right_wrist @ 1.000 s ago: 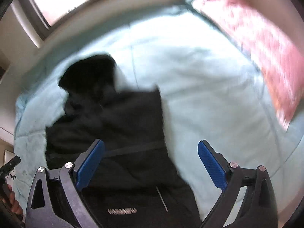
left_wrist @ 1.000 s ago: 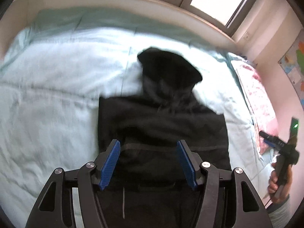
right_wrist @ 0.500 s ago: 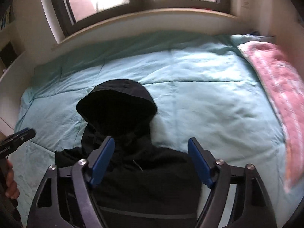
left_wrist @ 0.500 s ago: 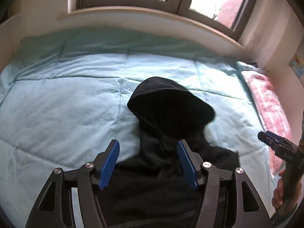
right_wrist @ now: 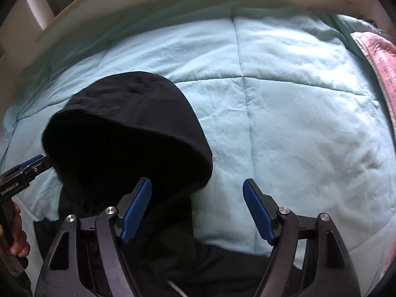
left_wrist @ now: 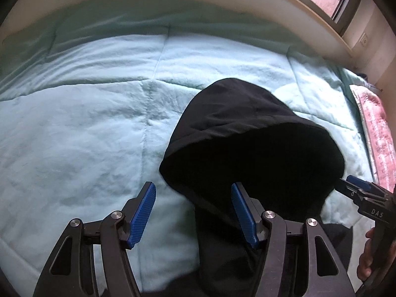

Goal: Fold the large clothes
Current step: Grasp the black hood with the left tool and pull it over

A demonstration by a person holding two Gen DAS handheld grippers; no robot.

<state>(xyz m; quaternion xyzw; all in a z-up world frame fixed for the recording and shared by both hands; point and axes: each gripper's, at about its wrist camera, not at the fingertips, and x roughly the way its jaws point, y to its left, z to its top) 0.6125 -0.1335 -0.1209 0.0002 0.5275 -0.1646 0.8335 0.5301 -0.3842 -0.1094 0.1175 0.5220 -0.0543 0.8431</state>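
Left wrist view shows the left gripper (left_wrist: 193, 212) with jaws apart and empty astride the black hoodie's (left_wrist: 252, 148) hood edge, right gripper (right_wrist: 196, 210) likewise, so closing now risks pinching the quilt (left_wrist: 86, 123) underneath.

Hoodie (left_wrist: 252, 148): matt black cloth | quilt (left_wrist: 86, 123): soft crinkled teal cloth | my hand-held gripper pads (left_wrist: 143, 215): ribbed blue plastic, matt black frame

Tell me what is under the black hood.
The black hood lies on the light green quilt, which shows all around it. Its opening is too dark to see inside, and anything beneath the fabric is covered.
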